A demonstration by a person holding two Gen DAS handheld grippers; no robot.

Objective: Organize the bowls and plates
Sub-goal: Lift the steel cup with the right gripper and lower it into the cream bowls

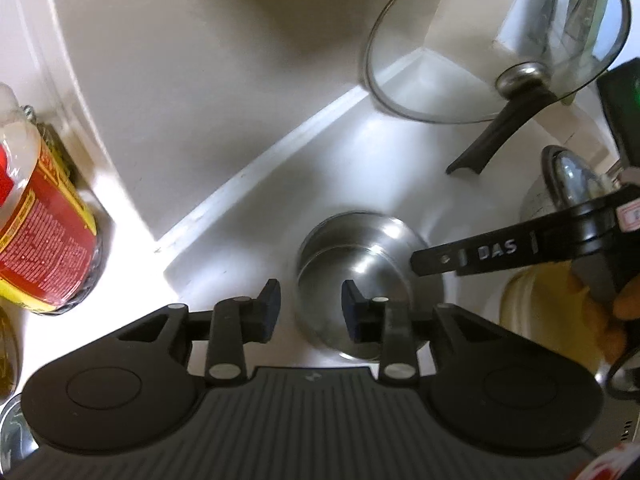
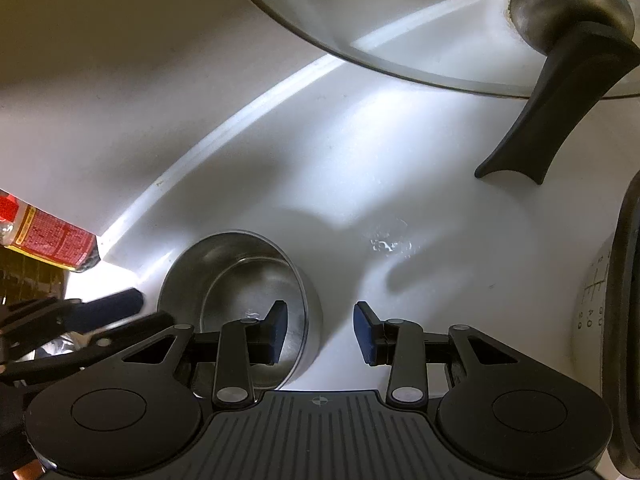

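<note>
Left wrist view looks steeply down along my left tool at a white surface tucked into a corner of pale wall. A small round stainless-steel bowl stands upright on that surface, just ahead of the tool. My jaws stand apart with nothing pressed between the dark blue pads; the left pad hangs over bare surface beside the bowl, and the right pad lies over the bowl's inside. My right tool reaches in from the right edge, its black fingers over the bowl's far right rim, and an orange-gloved hand grips its body.

From the right wrist camera, my right tool is also tipped steeply downward. Its jaws are parted and hold nothing: the left pad sits over the bowl's interior, the right pad over open white surface, so the bowl's right wall lies between them. I cannot tell whether either pad touches the metal.

A round glass lid with a steel knob and black handle leans in the corner behind. A clear bottle with a red and yellow label stands at the left.
</note>
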